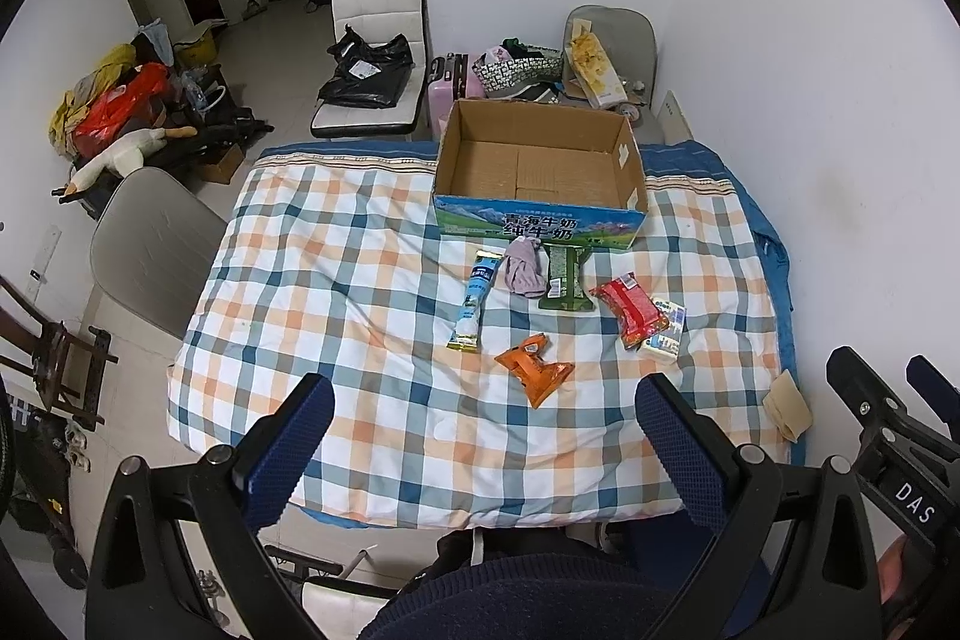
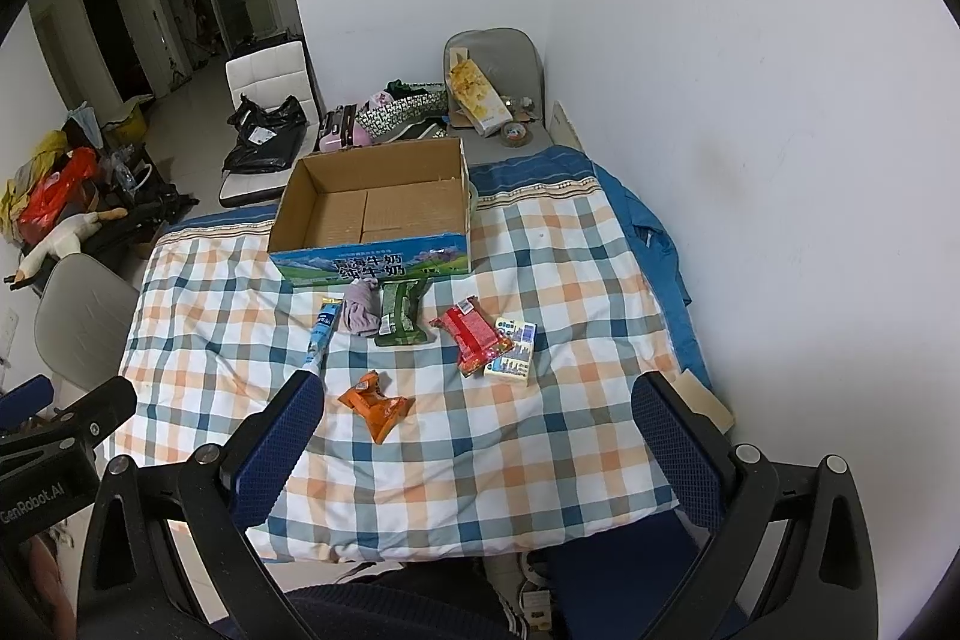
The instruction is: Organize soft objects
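An empty cardboard box (image 1: 540, 160) (image 2: 372, 208) stands at the far side of the checked quilt (image 1: 336, 316) (image 2: 540, 430). In front of it lie a blue tube pack (image 1: 476, 301) (image 2: 321, 334), a mauve cloth (image 1: 525, 268) (image 2: 360, 313), a green packet (image 1: 565, 277) (image 2: 401, 313), a red packet (image 1: 630, 310) (image 2: 474, 334), a white carton (image 1: 663, 331) (image 2: 513, 352) and an orange packet (image 1: 534, 367) (image 2: 375, 403). My left gripper (image 1: 485, 400) and right gripper (image 2: 479, 400) hover open, high over the near edge, holding nothing.
A grey chair (image 1: 153, 250) stands left of the table, and a white chair with black bags (image 1: 369, 70) behind it. Another grey chair with clutter (image 1: 606, 58) sits behind the box. The white wall (image 2: 780, 130) runs close along the right side. A tan piece (image 1: 787, 406) lies at the quilt's right edge.
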Demonstrator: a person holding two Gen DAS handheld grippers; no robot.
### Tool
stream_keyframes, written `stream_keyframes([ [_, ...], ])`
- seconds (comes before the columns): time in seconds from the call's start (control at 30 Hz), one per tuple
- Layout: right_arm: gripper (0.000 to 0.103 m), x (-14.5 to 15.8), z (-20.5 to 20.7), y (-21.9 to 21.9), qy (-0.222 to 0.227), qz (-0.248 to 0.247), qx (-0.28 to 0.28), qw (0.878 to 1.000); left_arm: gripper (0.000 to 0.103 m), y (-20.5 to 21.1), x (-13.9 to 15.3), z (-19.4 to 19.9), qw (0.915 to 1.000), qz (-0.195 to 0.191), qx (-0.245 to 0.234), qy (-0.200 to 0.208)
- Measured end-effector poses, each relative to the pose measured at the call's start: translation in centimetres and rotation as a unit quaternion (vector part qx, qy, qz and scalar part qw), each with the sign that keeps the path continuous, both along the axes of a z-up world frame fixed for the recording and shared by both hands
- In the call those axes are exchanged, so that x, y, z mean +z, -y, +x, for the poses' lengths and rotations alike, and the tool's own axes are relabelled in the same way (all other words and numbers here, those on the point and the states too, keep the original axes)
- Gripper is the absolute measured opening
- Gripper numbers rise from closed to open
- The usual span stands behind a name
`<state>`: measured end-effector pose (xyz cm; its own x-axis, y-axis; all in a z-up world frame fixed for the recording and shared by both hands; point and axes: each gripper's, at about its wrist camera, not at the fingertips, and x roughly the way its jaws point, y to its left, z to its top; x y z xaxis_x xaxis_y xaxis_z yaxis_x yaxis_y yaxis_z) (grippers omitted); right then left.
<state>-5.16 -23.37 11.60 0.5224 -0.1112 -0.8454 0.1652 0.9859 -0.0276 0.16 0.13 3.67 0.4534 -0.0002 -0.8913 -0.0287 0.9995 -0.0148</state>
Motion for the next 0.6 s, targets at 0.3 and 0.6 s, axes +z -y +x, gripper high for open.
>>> stream_keyframes([
  [0.3,0.103,-3.4,1.9,2.4,-0.026,0.017,-0.004,1.0,0.103,-0.2,-2.2,2.4,0.9999,0.001,0.012,-0.003],
  [0.6,0.103,-14.0,9.8,5.1,-0.089,0.034,-0.021,0.995,0.103,-0.3,-12.4,10.6,0.9974,-0.017,0.013,-0.069],
])
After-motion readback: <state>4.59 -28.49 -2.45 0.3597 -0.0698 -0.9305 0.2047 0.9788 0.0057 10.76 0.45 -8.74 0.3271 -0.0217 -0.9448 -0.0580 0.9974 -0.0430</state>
